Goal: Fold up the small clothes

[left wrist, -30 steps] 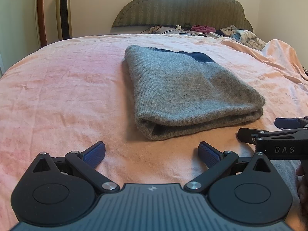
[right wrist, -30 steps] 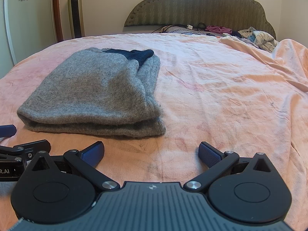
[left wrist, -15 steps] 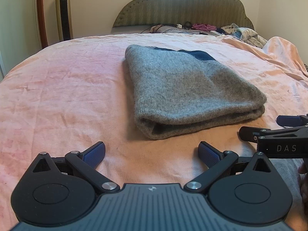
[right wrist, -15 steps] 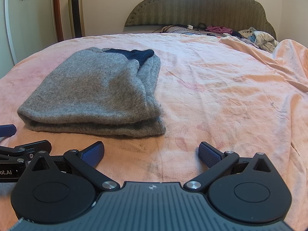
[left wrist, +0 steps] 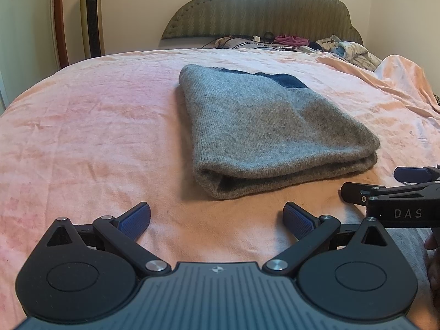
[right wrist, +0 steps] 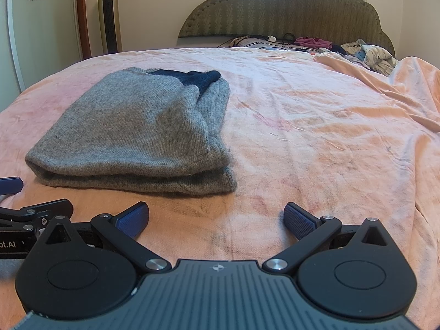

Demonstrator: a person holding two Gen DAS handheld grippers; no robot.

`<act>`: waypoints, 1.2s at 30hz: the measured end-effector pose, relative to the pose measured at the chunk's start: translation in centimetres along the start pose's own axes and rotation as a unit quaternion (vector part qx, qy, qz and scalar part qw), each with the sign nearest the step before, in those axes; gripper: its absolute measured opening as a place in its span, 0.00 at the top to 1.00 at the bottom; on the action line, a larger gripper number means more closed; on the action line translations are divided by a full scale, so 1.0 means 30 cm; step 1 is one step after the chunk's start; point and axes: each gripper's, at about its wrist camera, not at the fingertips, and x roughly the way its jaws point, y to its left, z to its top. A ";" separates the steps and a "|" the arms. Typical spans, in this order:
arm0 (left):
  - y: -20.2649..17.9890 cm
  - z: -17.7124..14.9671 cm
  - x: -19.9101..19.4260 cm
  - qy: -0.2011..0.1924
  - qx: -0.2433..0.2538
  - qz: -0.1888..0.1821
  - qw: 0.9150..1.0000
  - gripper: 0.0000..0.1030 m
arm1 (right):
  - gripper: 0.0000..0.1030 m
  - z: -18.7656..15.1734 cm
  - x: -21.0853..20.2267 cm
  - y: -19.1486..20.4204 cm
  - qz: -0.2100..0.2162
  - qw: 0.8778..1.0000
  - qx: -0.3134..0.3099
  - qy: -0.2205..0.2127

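Left wrist view: I hold both hand-held grippers, left and right, wide open and empty, short of the folded grey knitted sweater on the pink bedsheet, judging the fold finished.

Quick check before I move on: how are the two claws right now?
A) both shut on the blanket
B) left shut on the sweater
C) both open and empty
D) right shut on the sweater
C: the left claw and right claw are spread wide, short of the folded grey sweater, which lies free on the pink blanket.
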 end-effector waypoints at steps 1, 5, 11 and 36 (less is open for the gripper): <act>0.000 0.000 0.000 0.000 0.000 0.000 1.000 0.00 | 0.00 0.000 0.000 0.000 0.000 1.000 0.000 0.000; 0.000 0.000 0.000 0.000 0.000 0.000 1.000 0.00 | 0.00 -0.001 0.000 0.000 0.000 1.000 0.000 0.000; 0.000 0.000 0.000 0.000 0.000 0.000 1.000 0.00 | 0.00 -0.001 0.000 0.000 0.000 1.000 0.000 0.000; -0.018 0.010 0.009 0.011 -0.012 0.027 1.000 0.00 | 0.00 0.006 0.011 0.001 -0.006 1.000 0.005 0.003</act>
